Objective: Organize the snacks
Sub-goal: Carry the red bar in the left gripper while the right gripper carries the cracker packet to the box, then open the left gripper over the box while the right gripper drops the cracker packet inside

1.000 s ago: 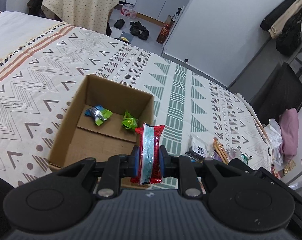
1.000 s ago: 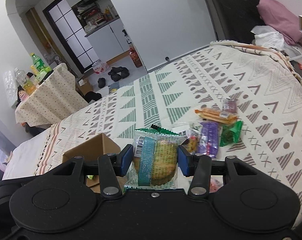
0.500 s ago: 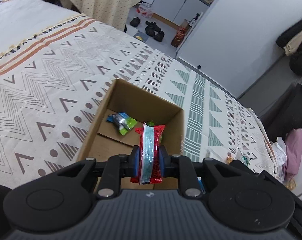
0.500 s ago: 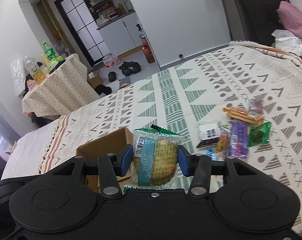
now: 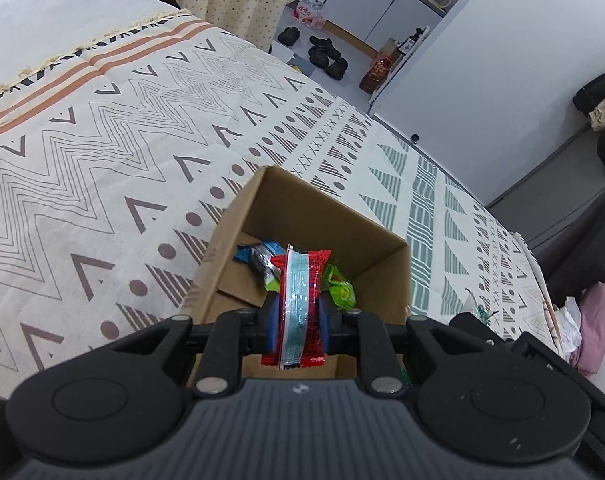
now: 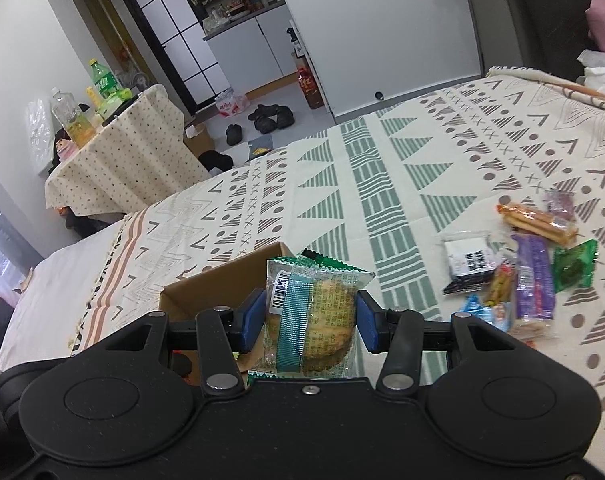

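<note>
My left gripper (image 5: 298,320) is shut on a red snack packet (image 5: 302,300) with a pale blue seam, held over the near side of an open cardboard box (image 5: 366,236). In the box lie a blue-green packet (image 5: 258,258) and a green packet (image 5: 340,286). My right gripper (image 6: 309,320) is shut on a clear-green cracker packet (image 6: 322,312), held just right of the box (image 6: 222,284). A pile of loose snacks (image 6: 518,276) lies on the bedspread to the right.
The box sits on a bed with a patterned bedspread (image 5: 122,152). Beyond the bed's far edge are a floor with shoes (image 6: 270,118), a covered table with bottles (image 6: 118,152) and a white wall (image 6: 382,20). Pink cloth (image 5: 594,320) lies at the right.
Both grippers have moved left toward the box with their packets. The left gripper now hangs over the box's opening; the box shows nearer in the right wrist view.
</note>
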Action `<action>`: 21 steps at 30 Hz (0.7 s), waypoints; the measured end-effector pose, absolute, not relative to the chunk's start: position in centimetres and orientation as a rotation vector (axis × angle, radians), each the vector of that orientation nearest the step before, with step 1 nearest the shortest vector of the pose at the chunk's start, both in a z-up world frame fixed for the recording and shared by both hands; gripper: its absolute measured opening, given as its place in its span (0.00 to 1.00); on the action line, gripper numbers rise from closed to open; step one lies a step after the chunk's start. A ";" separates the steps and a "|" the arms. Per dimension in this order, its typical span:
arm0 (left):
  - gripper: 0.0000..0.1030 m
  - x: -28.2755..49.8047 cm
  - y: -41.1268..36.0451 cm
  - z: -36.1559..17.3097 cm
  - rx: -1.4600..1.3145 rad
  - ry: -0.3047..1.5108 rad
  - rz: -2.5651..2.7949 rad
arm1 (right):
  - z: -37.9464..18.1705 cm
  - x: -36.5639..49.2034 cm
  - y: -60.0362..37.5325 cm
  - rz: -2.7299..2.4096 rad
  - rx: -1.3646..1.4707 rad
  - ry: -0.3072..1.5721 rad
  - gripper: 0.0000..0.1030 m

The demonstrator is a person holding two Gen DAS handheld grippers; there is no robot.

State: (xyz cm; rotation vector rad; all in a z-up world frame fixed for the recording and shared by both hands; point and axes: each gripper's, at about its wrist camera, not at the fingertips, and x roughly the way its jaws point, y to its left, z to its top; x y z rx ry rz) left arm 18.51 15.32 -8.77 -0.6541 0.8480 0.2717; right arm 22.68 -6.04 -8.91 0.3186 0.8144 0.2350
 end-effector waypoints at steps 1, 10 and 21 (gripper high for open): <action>0.18 18.7 15.6 -8.9 -0.657 0.850 0.272 | -9.1 23.0 -5.7 0.239 0.321 0.817 0.46; 0.24 19.6 16.3 -9.4 -0.660 0.868 0.308 | -9.9 25.1 -3.7 0.267 0.340 0.836 0.46; 0.60 18.6 15.6 -8.3 -0.623 0.894 0.357 | -9.3 25.4 -3.8 0.294 0.378 0.835 0.71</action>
